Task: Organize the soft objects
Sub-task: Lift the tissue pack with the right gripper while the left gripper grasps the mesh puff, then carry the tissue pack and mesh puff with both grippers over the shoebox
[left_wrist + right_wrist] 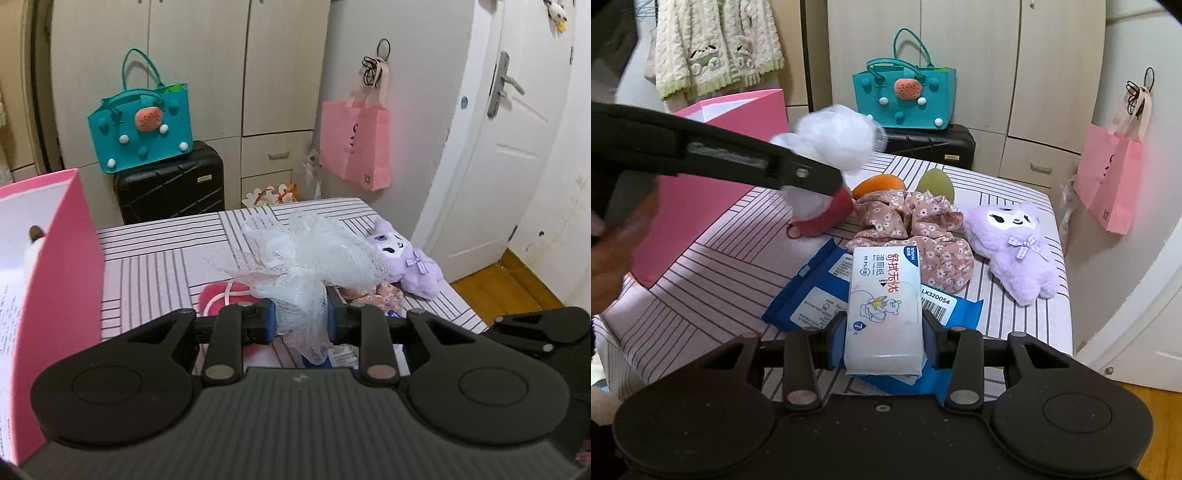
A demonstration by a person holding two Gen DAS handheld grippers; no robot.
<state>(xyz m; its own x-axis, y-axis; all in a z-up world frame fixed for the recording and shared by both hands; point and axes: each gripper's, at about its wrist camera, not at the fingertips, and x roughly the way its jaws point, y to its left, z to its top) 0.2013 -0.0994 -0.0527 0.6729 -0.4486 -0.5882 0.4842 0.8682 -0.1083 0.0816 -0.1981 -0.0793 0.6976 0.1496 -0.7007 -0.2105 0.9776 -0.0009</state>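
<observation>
My left gripper [300,320] is shut on a white mesh bath pouf [303,251] and holds it above the striped bed; the pouf also shows in the right wrist view [834,140], near the pink box [713,177]. My right gripper [882,341] is shut on a white pack of wet wipes [884,306], just above a blue wipes pack [809,291]. A purple plush toy [1015,247], a floral cloth [916,229], a red knitted item [820,218], an orange sponge [877,184] and a green sponge [936,184] lie on the bed.
The pink box [59,280] stands open at the bed's left edge. A black suitcase [170,188] with a teal felt bag [142,129] stands behind the bed. A pink paper bag [356,144] hangs on the wall. A white door [517,129] is at the right.
</observation>
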